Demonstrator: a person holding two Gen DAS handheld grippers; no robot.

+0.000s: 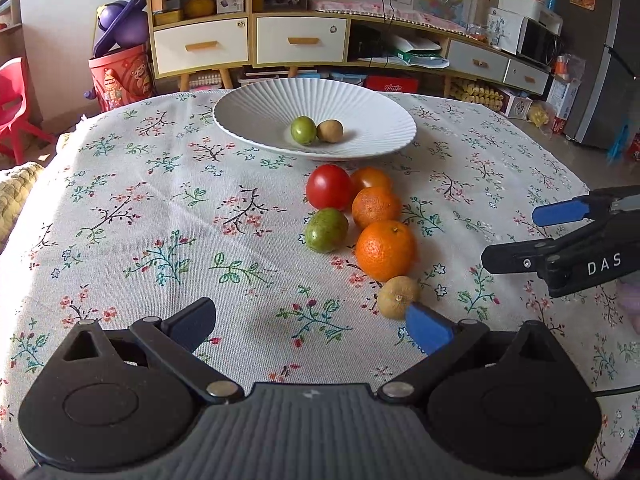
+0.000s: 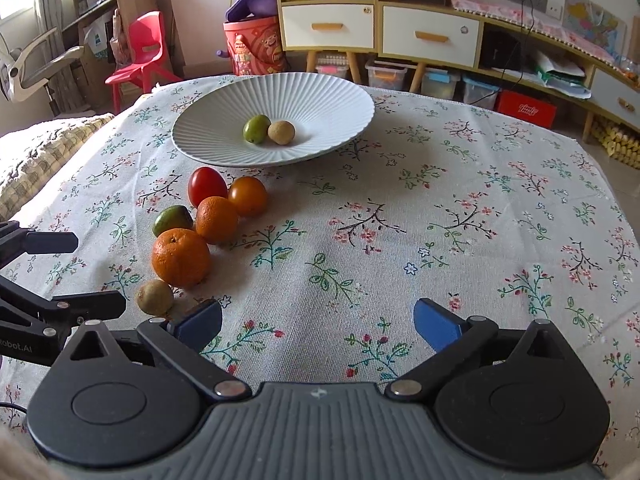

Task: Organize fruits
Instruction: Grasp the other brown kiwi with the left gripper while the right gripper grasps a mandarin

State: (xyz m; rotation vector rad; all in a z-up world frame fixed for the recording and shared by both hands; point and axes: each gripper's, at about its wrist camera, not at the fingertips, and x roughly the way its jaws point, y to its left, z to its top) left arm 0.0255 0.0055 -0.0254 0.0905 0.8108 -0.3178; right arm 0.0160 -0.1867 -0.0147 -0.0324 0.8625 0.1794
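My left gripper [image 1: 312, 324] hung wide open over bare cloth [image 1: 160, 200], nothing between its pads. The brown fruit [image 1: 399, 297] lay just to the right of that gap, touching or almost touching my right-hand pad [image 1: 428, 330]; I could not tell which. That was the relation the next move turned on, as I judged it: the fruit sat off my centre line, so I needed a small shift right before closing. It looked nearly round, so no long axis mattered.

Beyond it the fruits ran in a line toward the plate [image 1: 248, 96]: the big orange [image 1: 385, 250] just behind the brown one, a green fruit [image 1: 326, 230] to its left, a smaller orange [image 1: 375, 206], a red tomato [image 1: 329, 187] and an orange tomato [image 1: 371, 178]. 2 small fruits, green [image 1: 303, 130] and tan [image 1: 330, 131], already lay in the plate.

The big orange crowded the brown fruit from behind and could be nudged.

My right gripper [image 2: 318, 322] was also spread wide and empty, over bare cloth, with the same brown fruit [image 2: 155, 297] to the left of its left pad. Both hands were near it; the left looked nearer.
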